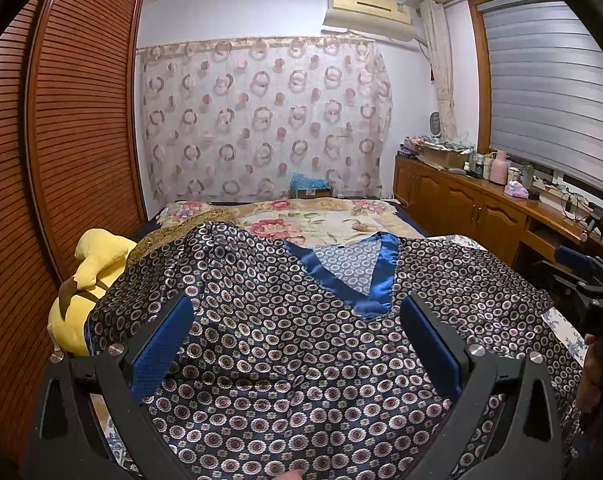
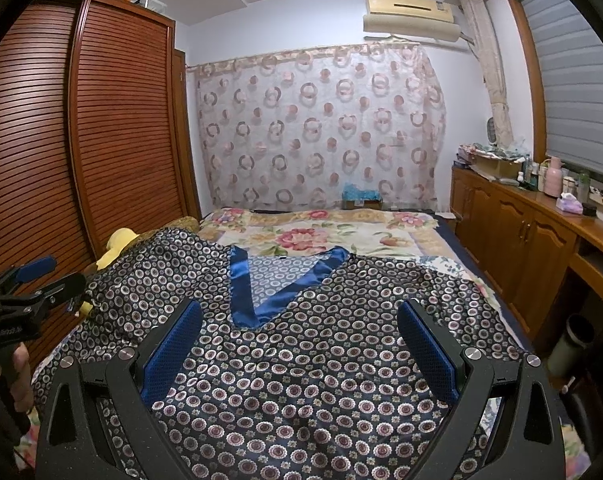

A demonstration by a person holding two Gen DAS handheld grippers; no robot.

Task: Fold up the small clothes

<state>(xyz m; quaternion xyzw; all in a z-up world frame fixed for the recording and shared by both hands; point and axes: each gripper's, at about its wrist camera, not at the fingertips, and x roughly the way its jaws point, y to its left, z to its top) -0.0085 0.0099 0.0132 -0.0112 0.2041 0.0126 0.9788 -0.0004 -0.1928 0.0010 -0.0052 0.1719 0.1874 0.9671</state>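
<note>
Top (image 1: 285, 344) spread flat on bed (image 1: 325, 220), blue V-neck (image 1: 353, 276) toward far end. Left claw (image 1: 297, 340) open above near left part of top, gripping nothing. Right claw (image 2: 301, 344) open above near right part, likewise empty. Yellow plush (image 1: 89, 280) at left edge, partly under left sleeve.
</note>
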